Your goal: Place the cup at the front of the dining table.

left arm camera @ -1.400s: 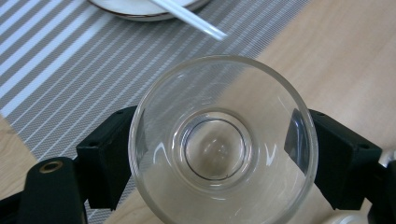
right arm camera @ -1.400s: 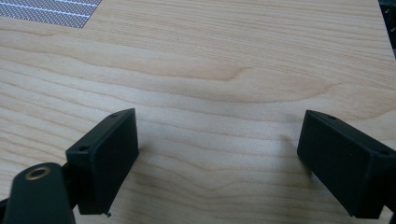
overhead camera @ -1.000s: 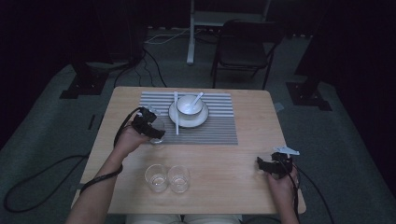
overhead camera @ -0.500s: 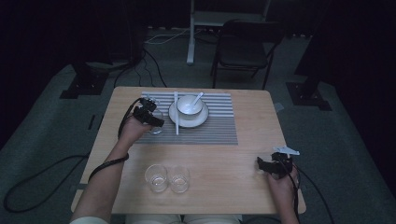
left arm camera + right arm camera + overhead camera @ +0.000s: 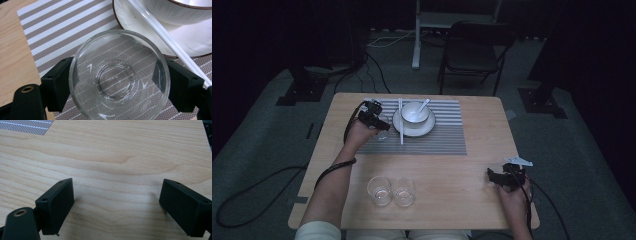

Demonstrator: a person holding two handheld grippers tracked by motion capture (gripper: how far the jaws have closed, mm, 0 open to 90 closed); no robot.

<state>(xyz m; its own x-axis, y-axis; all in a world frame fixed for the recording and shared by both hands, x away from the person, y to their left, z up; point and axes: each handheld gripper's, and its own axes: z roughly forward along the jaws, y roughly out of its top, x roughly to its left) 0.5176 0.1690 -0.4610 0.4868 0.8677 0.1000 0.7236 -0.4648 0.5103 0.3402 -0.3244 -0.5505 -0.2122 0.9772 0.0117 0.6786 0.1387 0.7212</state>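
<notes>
Two glasses [image 5: 391,190] are sitting near the desk's [image 5: 472,195] front edge, left of centre, just beside each other, upright. Right gripper [image 5: 501,177] is resting near the front right corner, jaws spread wide on bare wood, holding nothing; it's sitting where it was a second ago.

Left gripper [image 5: 379,122] is the one working. Over the last second it's been travelling from the left-middle of the desk out toward the far edge, carrying a third glass [image 5: 119,76]. Now it's sitting over the mat's [image 5: 437,142] left edge, jaws clamping the glass on both sides of the rim. In the left gripper view I'm looking straight down into the glass, mat stripes showing through the base; can't tell whether the base is touching the mat or hanging just above it.

Farther out: plate [image 5: 412,131] on the mat, just beside the glass, with a chopstick [image 5: 400,122] lying across its left side. Bowl [image 5: 414,112] is sitting on the plate with a spoon [image 5: 424,104] in it.

My read: carry is finishing, placement is starting. Glass is arriving at a setting spot left of the plate. Next is lowering and letting go, while watching clearance to the chopstick and plate rim.
</notes>
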